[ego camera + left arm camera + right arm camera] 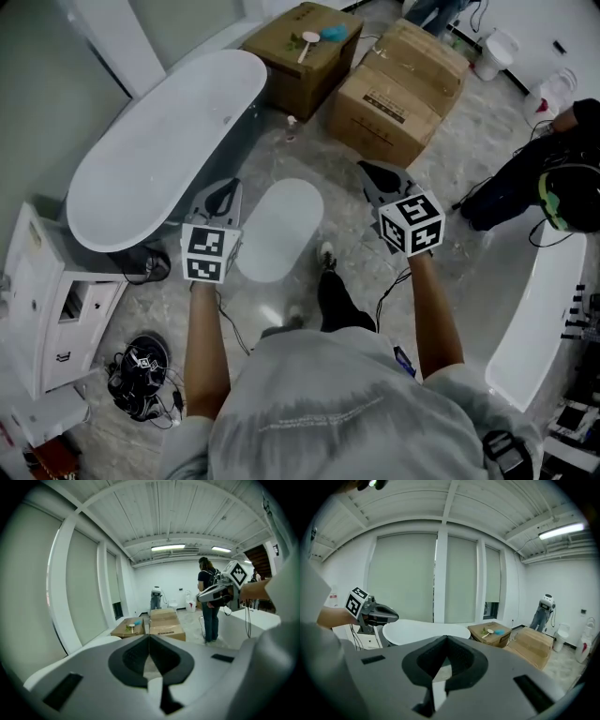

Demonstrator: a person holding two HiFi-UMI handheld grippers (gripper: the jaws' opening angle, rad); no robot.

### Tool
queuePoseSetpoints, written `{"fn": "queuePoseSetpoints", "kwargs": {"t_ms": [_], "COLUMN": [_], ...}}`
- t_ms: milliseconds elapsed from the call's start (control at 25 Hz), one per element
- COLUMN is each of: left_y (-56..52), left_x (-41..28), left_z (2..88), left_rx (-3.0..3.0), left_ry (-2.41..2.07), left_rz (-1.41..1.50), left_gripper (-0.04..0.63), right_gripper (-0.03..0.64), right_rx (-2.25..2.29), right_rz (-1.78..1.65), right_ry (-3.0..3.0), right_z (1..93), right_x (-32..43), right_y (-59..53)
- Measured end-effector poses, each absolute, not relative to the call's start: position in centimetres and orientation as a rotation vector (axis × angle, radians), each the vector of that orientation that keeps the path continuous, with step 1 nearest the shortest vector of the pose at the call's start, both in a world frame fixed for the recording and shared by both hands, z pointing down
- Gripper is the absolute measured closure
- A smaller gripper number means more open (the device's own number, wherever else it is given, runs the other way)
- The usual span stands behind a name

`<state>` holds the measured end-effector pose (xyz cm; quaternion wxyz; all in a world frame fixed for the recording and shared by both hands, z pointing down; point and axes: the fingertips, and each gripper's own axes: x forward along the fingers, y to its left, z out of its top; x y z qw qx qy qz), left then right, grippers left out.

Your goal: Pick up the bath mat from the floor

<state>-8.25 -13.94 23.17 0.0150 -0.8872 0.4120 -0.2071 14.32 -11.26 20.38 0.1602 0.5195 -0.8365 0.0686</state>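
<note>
The bath mat (279, 230), a white oval, lies flat on the marbled floor between the two grippers in the head view. My left gripper (225, 190) hovers over its left edge, above the floor and clear of it. My right gripper (376, 174) hangs to the mat's right, also clear. Both point forward and slightly down. In the left gripper view the jaws of the left gripper (149, 638) meet at the tips with nothing between them. The right gripper (446, 641) in its own view is likewise shut and empty. The mat is hidden in both gripper views.
A white bathtub (159, 150) stands left of the mat, with a white cabinet (47, 300) nearer me. Cardboard boxes (394, 94) sit beyond the mat. A second tub (534, 319) and a crouching person (553, 178) are at right. A cable bundle (141, 370) lies lower left.
</note>
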Motion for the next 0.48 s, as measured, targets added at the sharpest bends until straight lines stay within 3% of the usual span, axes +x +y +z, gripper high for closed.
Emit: {"fn": "queuePoseSetpoints", "kwargs": {"t_ms": [480], "left_y": [-26.7], "left_x": [-2.2], "left_z": [31.3], "left_rx": [-2.798], "left_ry": [1.471], "left_rz": [-0.858], "left_gripper": [0.578], "right_gripper": [0.602], "right_rx": [1.189], "right_rz": [0.341], "right_ry": [-2.387], "right_z": [30.1], "right_x": [20.5], "right_y": [-26.7]}}
